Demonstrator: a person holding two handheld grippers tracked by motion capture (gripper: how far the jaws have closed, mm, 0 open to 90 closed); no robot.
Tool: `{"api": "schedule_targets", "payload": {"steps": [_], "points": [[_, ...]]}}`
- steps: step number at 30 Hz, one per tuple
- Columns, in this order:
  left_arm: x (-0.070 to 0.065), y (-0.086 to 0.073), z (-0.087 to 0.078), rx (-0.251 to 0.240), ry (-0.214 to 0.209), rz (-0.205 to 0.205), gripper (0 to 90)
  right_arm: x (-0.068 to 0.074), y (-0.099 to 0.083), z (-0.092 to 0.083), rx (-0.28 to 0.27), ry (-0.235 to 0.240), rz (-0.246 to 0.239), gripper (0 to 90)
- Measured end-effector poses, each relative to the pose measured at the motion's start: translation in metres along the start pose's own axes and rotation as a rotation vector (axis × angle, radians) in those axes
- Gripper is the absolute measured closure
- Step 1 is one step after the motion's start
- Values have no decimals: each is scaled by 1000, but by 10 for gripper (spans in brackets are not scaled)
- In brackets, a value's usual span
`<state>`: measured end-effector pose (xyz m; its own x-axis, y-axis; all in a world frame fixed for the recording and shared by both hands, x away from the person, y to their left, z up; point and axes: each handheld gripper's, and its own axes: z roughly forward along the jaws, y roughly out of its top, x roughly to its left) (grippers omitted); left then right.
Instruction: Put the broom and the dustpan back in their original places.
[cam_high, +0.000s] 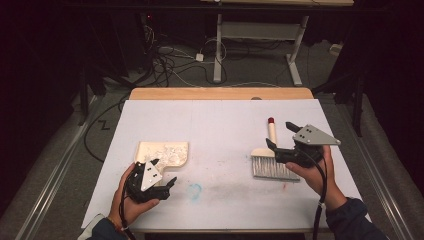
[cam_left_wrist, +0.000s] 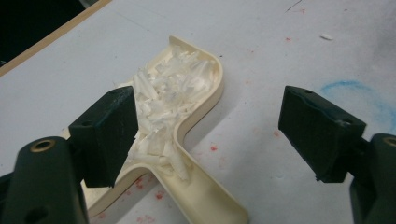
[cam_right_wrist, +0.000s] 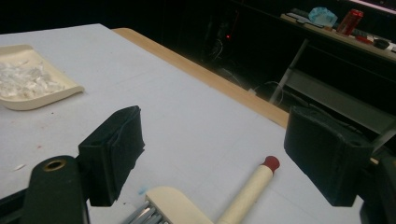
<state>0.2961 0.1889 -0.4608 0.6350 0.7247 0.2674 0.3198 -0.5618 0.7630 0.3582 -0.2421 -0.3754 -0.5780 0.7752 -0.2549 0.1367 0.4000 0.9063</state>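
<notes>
Nearest, two hand-held grippers sit low in the frame: the left hand-held gripper (cam_high: 161, 176) spread over the one dustpan (cam_high: 165, 152) left of centre, the right hand-held gripper (cam_high: 281, 137) spread at the one brush (cam_high: 270, 159) right of centre. On the table (cam_high: 220, 115), grasping seems the step; next, close on each handle. The scraps (cam_left_wrist: 170, 98) fill the pan.

A desk (cam_high: 220, 93) with a pale wooden edge carries a white sheet (cam_high: 220, 130) over nearly its whole top. On the sheet's left lies a cream dustpan (cam_high: 167, 150) heaped with white scraps (cam_left_wrist: 173, 88). On its right lies a hand brush (cam_high: 270, 155), cream-handled, red-tipped, with grey bristles. A blue smudge (cam_high: 195, 190) and small red specks mark the sheet between them.
</notes>
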Motion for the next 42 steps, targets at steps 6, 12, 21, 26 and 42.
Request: {"api": "schedule_targets", "payload": {"steps": [6,12,21,26,42], "points": [[-1,0,0,2,-8,25,198,4,-1,-8,0,13,-5,202],[-2,0,1,4,-14,26,196,7,-5,-15,0,14,-10,203],[-3,0,2,15,-15,37,193,12,-12,-24,7,22,-20,204],[-3,0,2,14,-16,37,193,13,-15,-29,7,24,-32,204],[-5,0,3,26,-17,49,192,12,-36,-42,35,36,-40,200]]}}
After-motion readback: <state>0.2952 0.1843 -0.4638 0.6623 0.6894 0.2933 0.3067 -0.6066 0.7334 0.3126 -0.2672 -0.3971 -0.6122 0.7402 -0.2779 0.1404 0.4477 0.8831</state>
